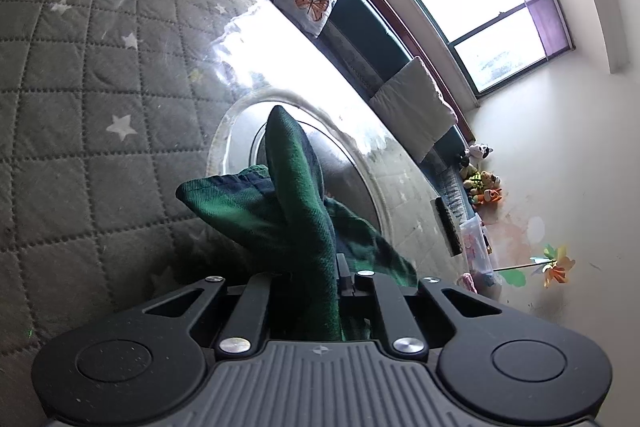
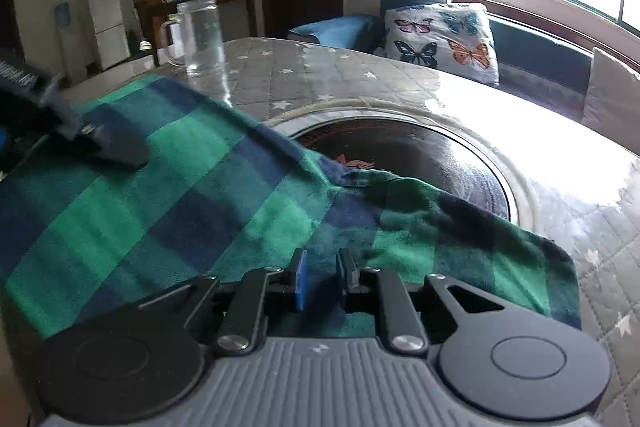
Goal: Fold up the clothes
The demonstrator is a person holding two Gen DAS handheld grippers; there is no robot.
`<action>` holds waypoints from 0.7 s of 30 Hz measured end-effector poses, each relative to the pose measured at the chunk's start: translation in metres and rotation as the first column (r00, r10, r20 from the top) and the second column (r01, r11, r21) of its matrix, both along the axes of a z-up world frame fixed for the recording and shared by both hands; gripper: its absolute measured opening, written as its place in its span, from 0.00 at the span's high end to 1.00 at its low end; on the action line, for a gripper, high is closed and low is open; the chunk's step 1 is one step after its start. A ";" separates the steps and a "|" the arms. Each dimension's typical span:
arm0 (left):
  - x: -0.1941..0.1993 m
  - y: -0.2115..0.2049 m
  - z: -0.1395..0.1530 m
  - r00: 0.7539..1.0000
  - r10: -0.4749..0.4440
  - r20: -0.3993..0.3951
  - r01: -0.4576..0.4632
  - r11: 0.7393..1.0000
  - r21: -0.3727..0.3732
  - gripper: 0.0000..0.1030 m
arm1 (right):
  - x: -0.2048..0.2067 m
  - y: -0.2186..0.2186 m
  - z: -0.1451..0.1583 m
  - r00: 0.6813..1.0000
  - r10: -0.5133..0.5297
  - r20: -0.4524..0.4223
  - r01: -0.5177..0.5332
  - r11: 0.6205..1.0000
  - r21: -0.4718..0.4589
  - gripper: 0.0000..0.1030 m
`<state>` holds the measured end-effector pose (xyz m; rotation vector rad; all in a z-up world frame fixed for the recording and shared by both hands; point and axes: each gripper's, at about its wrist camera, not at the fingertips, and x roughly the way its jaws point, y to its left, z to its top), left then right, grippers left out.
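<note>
Currently: Cloth Pinched by Both Grippers, Fold in Progress

**Fingers.** Left gripper (image 1: 310, 277): jaws narrow, closed on a bunched ridge of the green plaid cloth (image 1: 296, 211), which rises between the fingers and stands up ahead of them. Right gripper (image 2: 322, 279): jaws narrow, with a small gap between the blue pads (image 2: 299, 281); the cloth edge runs down into that gap and is taken as gripped, though the contact point itself is hidden by the fabric.

**Cloth.** In the right wrist view the cloth (image 2: 180, 195) spans from lower right to upper left, lifted off the surface on the left side, where the other gripper (image 2: 100, 143) pinches it from above. Its far edge lies over the rim of the round glass inset (image 2: 496, 171) in the table.

**Surroundings.** A quilted star-print table cover (image 1: 88, 75) lies under a clear sheet. A glass mug (image 2: 202, 35) stands near the far edge, well apart from the cloth. A butterfly cushion (image 2: 440, 39) rests on the bench beyond.

**Step in hand.** Judged as mid-fold: one edge raised and being carried across.

**Next move.** Keep both grips firm, carry the lifted edge over the resting part, align corners, lower flat, then release. Risk: uneven tension may skew the fold.
</note>
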<state>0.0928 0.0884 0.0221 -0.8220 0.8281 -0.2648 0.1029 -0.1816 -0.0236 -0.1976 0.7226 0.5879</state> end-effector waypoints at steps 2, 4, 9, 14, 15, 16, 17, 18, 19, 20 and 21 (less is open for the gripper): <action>0.001 -0.002 0.004 1.000 0.004 -0.008 -0.004 1.000 -0.003 0.89 | -0.011 -0.003 0.001 1.000 0.018 -0.003 -0.018 1.000 -0.001 0.85; 0.004 -0.007 0.008 1.000 0.007 -0.015 -0.007 1.000 -0.001 0.89 | -0.024 -0.006 -0.001 1.000 0.030 -0.002 -0.030 1.000 -0.006 0.85; 0.010 -0.023 0.021 1.000 0.015 -0.024 -0.015 1.000 0.019 0.89 | -0.055 -0.017 0.004 0.998 0.067 -0.001 -0.067 0.998 0.022 0.84; 0.015 -0.046 0.034 0.999 0.010 -0.031 -0.008 0.999 0.051 0.89 | -0.089 -0.025 -0.006 0.995 0.102 0.016 -0.102 0.995 0.000 0.84; 0.016 -0.052 0.036 0.999 0.008 -0.034 -0.006 0.998 0.058 0.89 | -0.094 -0.028 -0.007 0.994 0.103 0.018 -0.103 0.995 0.008 0.84; 0.018 -0.058 0.038 0.999 0.007 -0.036 -0.004 0.998 0.064 0.89 | -0.097 -0.031 -0.008 0.994 0.105 0.022 -0.105 0.994 0.016 0.84; 0.019 -0.065 0.041 0.999 0.005 -0.038 -0.002 0.997 0.072 0.89 | -0.100 -0.034 -0.009 0.994 0.103 0.025 -0.104 0.994 0.027 0.84; 0.021 -0.073 0.043 0.999 -0.003 -0.038 0.006 0.997 0.083 0.89 | -0.101 -0.036 -0.010 0.995 0.100 0.024 -0.101 0.994 0.040 0.84; 0.023 -0.081 0.045 0.999 -0.011 -0.039 0.014 0.996 0.093 0.89 | -0.102 -0.038 -0.011 0.995 0.098 0.021 -0.099 0.994 0.054 0.84; 0.025 -0.089 0.048 0.999 -0.018 -0.040 0.022 0.994 0.104 0.89 | -0.103 -0.040 -0.011 0.995 0.098 0.021 -0.099 0.993 0.066 0.83; 0.027 -0.098 0.049 0.999 -0.029 -0.040 0.033 0.992 0.119 0.89 | -0.104 -0.043 -0.011 0.995 0.098 0.020 -0.099 0.992 0.077 0.82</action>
